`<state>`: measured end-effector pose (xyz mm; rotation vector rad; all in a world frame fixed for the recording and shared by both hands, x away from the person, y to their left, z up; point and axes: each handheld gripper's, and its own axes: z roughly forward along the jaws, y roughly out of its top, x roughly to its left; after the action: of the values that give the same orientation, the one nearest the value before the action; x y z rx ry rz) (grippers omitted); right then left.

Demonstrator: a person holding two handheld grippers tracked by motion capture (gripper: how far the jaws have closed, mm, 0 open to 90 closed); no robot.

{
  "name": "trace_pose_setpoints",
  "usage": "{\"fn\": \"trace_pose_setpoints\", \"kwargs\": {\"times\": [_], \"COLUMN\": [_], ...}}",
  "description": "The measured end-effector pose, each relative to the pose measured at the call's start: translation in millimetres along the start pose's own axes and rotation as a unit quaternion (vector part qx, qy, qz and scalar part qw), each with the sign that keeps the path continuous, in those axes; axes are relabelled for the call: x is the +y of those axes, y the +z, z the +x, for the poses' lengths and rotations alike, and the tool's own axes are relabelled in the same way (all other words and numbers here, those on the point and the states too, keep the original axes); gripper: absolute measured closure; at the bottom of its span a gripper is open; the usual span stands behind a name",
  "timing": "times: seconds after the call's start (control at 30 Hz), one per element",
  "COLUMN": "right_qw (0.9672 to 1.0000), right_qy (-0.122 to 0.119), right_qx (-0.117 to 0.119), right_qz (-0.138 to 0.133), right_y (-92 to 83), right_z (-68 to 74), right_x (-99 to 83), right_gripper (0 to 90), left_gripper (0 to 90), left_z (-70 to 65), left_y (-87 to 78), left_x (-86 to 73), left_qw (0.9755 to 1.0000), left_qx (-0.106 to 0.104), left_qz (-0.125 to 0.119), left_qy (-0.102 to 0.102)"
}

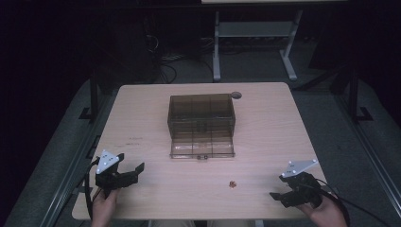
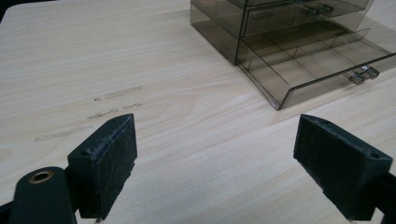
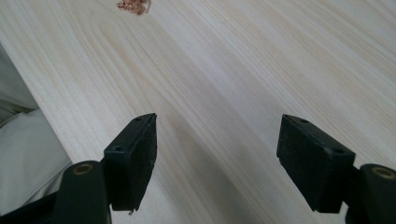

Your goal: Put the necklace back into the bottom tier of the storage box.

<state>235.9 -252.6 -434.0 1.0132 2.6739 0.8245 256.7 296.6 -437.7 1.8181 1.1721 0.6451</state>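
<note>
A smoky see-through drawer box [image 1: 201,112] stands at the table's middle, its bottom drawer [image 1: 202,150] pulled out toward me and looking empty. The left gripper view shows the box [image 2: 280,18] and the drawer [image 2: 317,70] with two small knobs. A tiny reddish-brown item [image 1: 232,184] lies on the wood in front of the drawer; in the right gripper view the item [image 3: 134,5] looks like a fine copper chain. My left gripper [image 1: 131,162] [image 2: 217,130] is open near the front left corner. My right gripper [image 1: 280,187] [image 3: 217,123] is open at the front right, pointing toward the chain.
The wooden table [image 1: 265,142] has a round cable hole [image 1: 236,95] behind the box and faint smudges [image 1: 135,138] at the left. The front table edge and light clothing [image 3: 18,140] lie close beside the right gripper. Another table's legs [image 1: 216,52] stand beyond.
</note>
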Motion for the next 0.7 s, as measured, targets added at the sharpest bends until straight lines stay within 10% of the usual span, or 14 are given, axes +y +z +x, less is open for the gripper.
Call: {"fn": "trace_pose_setpoints", "kwargs": {"times": [0.7], "right_qw": [0.9993], "right_qy": [-0.027], "right_qx": [0.022], "right_qz": [0.012], "right_y": [7.1], "right_z": [15.4], "right_x": [24.8], "right_gripper": [25.6], "left_gripper": [13.0], "left_z": [-0.7], "left_y": [-0.8], "left_x": [-0.7], "left_qw": [1.0000], "left_qx": [-0.002], "left_qz": [0.002], "left_qy": [0.006]}}
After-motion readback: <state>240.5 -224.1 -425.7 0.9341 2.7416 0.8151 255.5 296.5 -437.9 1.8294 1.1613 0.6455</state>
